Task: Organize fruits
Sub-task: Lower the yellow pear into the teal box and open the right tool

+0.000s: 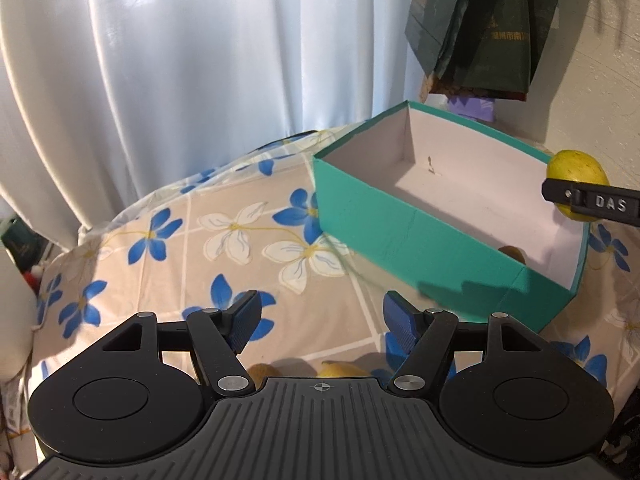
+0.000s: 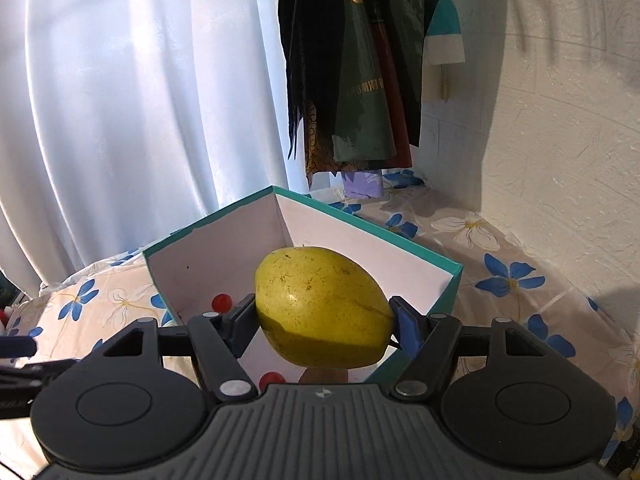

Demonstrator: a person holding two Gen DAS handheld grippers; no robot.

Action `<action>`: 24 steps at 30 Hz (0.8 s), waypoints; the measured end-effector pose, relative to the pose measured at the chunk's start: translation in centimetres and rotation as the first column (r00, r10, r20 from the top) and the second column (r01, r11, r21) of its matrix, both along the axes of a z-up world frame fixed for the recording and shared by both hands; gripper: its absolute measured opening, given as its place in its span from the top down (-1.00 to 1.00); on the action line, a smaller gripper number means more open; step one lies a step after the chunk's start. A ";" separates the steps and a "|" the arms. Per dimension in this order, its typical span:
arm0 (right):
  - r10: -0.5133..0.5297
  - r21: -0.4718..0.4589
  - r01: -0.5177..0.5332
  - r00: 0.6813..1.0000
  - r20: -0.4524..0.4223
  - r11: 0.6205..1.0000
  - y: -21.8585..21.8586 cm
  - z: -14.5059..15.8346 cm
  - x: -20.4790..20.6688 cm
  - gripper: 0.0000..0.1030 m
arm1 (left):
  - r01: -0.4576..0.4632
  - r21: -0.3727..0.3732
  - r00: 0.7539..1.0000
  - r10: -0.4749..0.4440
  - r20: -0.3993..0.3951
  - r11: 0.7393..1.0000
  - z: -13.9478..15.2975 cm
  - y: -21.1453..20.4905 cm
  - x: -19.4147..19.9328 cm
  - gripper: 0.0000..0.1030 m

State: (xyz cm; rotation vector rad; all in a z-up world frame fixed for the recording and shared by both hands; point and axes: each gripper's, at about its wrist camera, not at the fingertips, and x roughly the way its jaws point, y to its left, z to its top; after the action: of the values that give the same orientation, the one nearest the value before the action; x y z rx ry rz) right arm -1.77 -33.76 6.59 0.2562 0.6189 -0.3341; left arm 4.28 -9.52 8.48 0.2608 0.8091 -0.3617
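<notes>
The right gripper (image 2: pixel 322 316) is clamped on a yellow-green pear (image 2: pixel 320 306), its two blue-padded fingers pressing the fruit from either side so that it lies crosswise between them. The pear is plump and egg-shaped, broad at one end and narrowing toward the other, with smooth glossy skin dusted all over with tiny brown speckles and a few darker scuffs; its upper side catches the light while the underside falls into shadow. It hangs above the open teal box (image 2: pixel 450 294), over the near end of the box's white interior. Inside the box, below the pear, lie two small red round fruits (image 2: pixel 221 302), one near the left wall and one closer to the near wall, and a pale brownish shape sits directly under the pear, too hidden to identify. From the left wrist view the same pear (image 1: pixel 576 168) appears at the box's far right rim, pinched by a black finger marked "DAS", and a brownish fruit (image 1: pixel 514 255) peeks above the box's near wall. The left gripper (image 1: pixel 322 322) hovers short of the box with its fingers spread apart and nothing between them. Just under its body, two more yellowish fruits (image 1: pixel 340 370) lie on the floral tablecloth (image 1: pixel 180 240) in front of the box. Beyond the box hang a white curtain (image 1: pixel 160 60) and dark green bags (image 1: pixel 492 32).
</notes>
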 end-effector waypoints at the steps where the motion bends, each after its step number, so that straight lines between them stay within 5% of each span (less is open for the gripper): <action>1: -0.002 0.002 0.002 1.000 -0.008 1.000 -0.1 -0.4 0.5 -0.35 | -0.006 0.000 1.000 0.006 -0.004 1.000 0.0 0.3 -0.2 -0.42; 13: 0.040 -0.011 -0.042 0.988 -0.148 0.999 -0.4 -5.4 5.7 -0.35 | -0.068 0.005 0.998 0.068 -0.016 0.998 -0.2 2.2 -0.3 -0.43; 24: 0.026 -0.198 -0.084 0.960 -0.278 0.976 0.7 -7.1 7.5 -0.36 | -0.094 0.019 0.995 0.095 -0.040 0.995 -0.9 2.9 0.2 -0.47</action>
State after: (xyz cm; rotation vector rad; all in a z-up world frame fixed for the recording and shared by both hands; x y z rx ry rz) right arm 5.78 -33.06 -0.53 -0.0111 0.8566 -0.3808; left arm 4.46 -6.60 7.58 0.2306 0.8616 -0.2718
